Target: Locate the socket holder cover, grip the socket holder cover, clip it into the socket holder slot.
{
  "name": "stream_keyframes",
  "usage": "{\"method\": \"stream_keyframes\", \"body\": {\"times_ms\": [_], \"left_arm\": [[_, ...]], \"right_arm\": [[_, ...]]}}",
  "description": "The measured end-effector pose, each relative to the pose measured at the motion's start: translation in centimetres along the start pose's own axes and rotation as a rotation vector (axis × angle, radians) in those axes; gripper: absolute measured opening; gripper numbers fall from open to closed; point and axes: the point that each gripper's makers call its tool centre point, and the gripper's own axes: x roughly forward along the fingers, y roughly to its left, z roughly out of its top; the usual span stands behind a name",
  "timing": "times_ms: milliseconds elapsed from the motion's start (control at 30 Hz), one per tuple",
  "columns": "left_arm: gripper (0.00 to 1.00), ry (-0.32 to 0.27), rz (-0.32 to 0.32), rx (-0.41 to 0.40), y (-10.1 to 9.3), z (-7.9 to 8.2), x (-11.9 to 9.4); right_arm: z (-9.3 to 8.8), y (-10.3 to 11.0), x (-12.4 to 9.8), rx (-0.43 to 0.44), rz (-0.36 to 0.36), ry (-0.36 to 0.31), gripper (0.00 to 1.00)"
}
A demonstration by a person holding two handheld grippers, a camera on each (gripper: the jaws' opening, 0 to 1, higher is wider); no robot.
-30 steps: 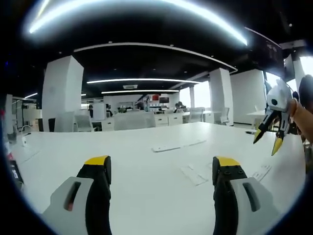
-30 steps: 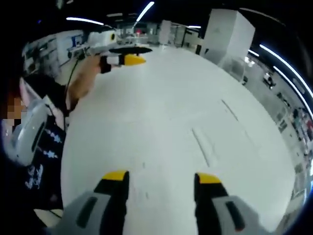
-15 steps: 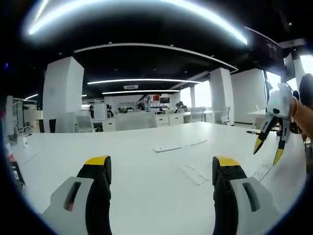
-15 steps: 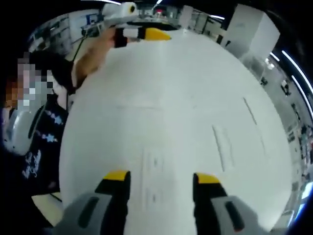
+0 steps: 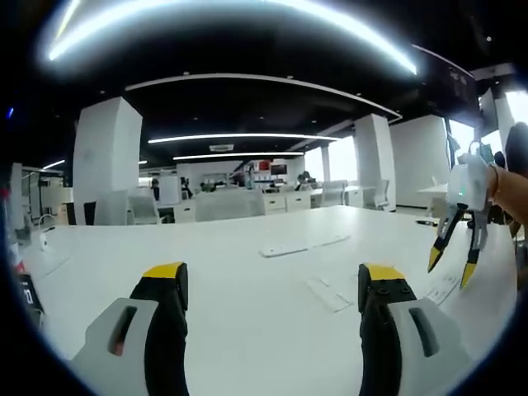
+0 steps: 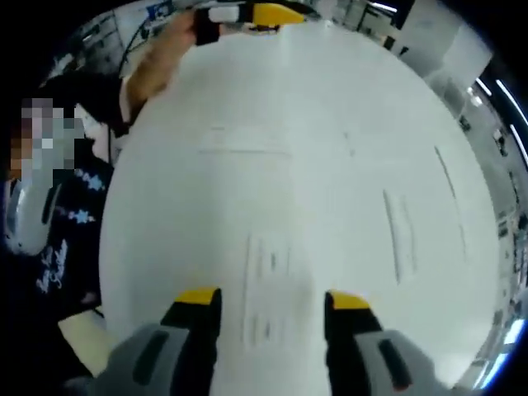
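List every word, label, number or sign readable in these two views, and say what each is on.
No text can be read in either view.
White pattern on the person's dark sleeve: may be lettering, too blurred to read.
Red patches on the far wall: may be signs, too small to read.
White strips on the table, such as the one ahead of the right gripper: no legible marking.

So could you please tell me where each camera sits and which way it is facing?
Left gripper view: rides the left gripper, level over the white table, facing the office; right gripper at right.
Right gripper view: rides the right gripper, looking down at a flat white socket part; person's forearm shows.
Shared: the table, each other's gripper.
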Motion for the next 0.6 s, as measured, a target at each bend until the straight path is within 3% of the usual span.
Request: {"method": "stream_keyframes", "body": {"times_ms": [600], "left_arm": [[0.83, -0.004, -0.014, 0.002, -0.2, 0.0, 0.3]], "right_arm": [[-0.8, -0.4, 1.3, -0.004, 0.073, 0.103, 0.45]]}}
